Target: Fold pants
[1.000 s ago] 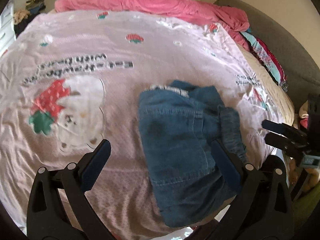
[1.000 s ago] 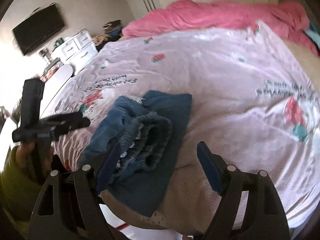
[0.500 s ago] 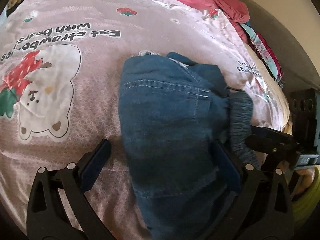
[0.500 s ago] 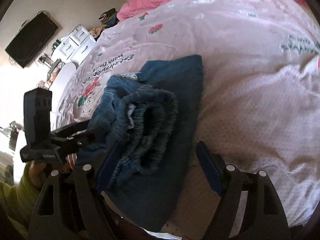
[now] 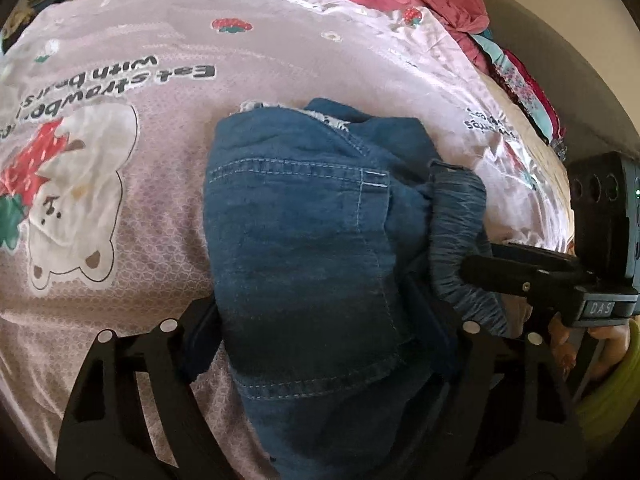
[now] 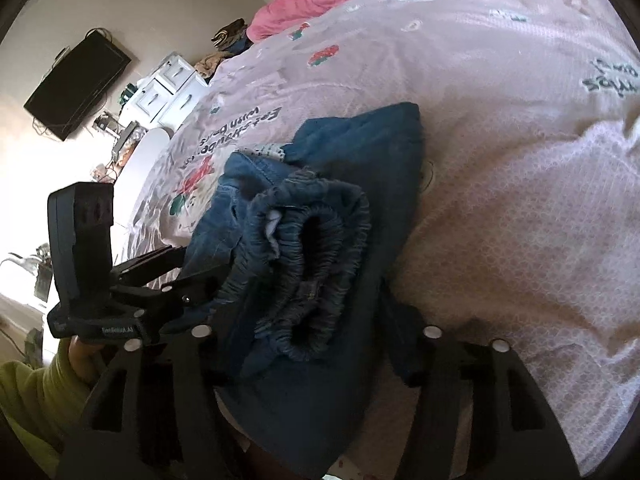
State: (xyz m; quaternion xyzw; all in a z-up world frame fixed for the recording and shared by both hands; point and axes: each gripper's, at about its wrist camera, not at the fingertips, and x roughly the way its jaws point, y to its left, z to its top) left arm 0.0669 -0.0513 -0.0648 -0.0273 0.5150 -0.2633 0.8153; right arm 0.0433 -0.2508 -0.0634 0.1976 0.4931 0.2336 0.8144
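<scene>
I've got both tools down on the denim pants, which lie bunched and partly folded on the pink bedspread near its close edge, right under me. My left gripper straddles the near end of the bundle, one finger on each side of the cloth, and its jaws are closing with the denim between them; I can't say the pads are biting yet, the fabric hides them. My right gripper sits over the gathered elastic waistband, which is rolled up in a thick loop just ahead of its fingers, and those jaws are closing too, with the waistband and the layer beneath it in the gap. From each camera I see the other tool reaching in from the side, touching or nearly touching the pile. So I judge this as the pick-up step of a fold: taking hold of the near edge at two points. Next, I'd want both grips firm and through the same layers, then a lift together and a carry away from me across the pile, keeping the edge level so the waistband roll doesn't spill out.
</scene>
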